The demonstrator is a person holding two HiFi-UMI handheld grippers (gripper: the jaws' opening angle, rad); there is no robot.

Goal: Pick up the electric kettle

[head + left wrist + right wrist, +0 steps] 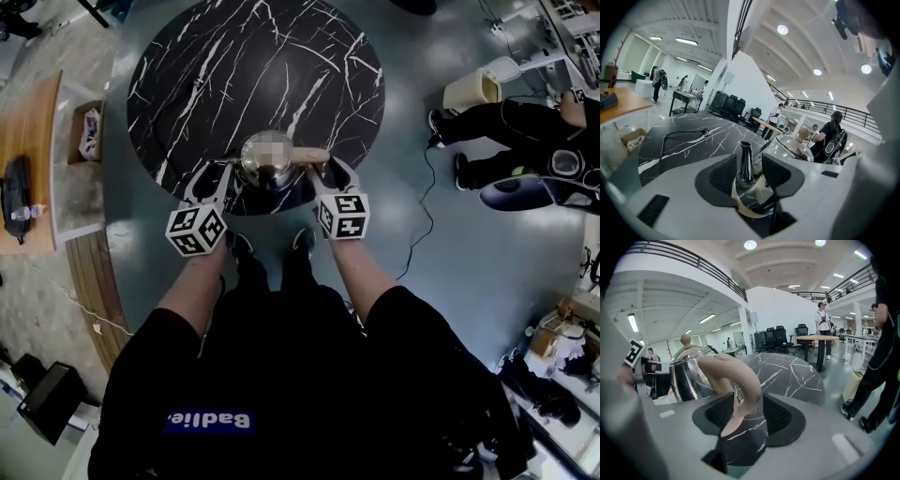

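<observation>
A shiny steel electric kettle (pixel 268 159) stands on its base at the near edge of the round black marble table (pixel 216 66). Its beige handle (pixel 740 380) points right and its steel spout (pixel 744 161) points left. My right gripper (pixel 746 416) is shut on the handle's lower curve, with both pads against it. My left gripper (pixel 749 171) straddles the spout: one pad touches it, and a thin gap shows at the other. In the head view, the left gripper (pixel 222 176) and right gripper (pixel 323 173) flank the kettle.
A black power cord (pixel 682 133) lies on the table beyond the spout. A wooden bench (pixel 89 281) and a desk (pixel 23 159) stand at the left. A seated person (pixel 525 141) and a cable on the floor (pixel 422 206) are at the right.
</observation>
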